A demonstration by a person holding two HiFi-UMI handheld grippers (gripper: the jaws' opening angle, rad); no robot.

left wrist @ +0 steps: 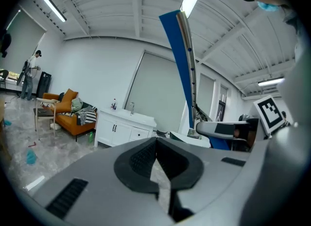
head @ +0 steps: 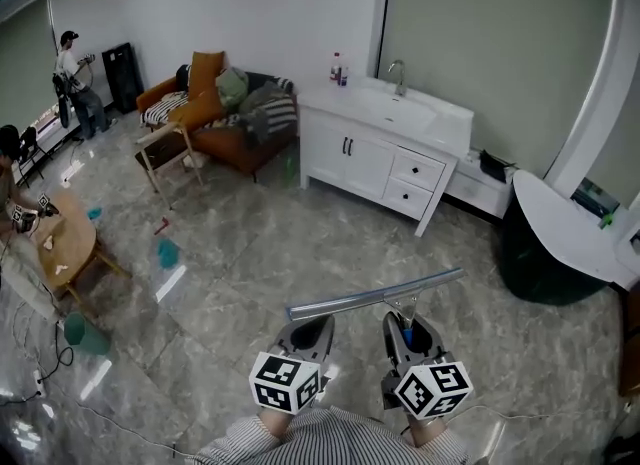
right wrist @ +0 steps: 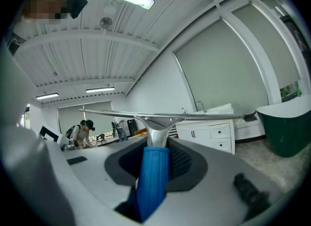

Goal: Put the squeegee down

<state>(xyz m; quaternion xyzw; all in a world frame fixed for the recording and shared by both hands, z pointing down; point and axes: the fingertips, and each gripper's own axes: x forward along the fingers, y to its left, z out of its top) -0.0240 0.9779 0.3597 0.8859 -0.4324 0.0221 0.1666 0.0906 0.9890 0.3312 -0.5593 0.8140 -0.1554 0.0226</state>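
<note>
One squeegee (head: 376,294), two grippers (head: 312,325) (head: 405,321), one sink cabinet (head: 352,159), one sofa (head: 236,149), two people (head: 72,75) (head: 9,175)

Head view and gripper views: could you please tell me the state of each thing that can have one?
Blue-handled metal squeegee: held up in the air, blade roughly level.
Right gripper: shut on the squeegee's handle.
Left gripper: shut, empty.
White vanity cabinet: doors and drawers closed.

R hand-held gripper (head: 405,323) holds squeegee (head: 375,295) above floor (head: 300,243).
</note>
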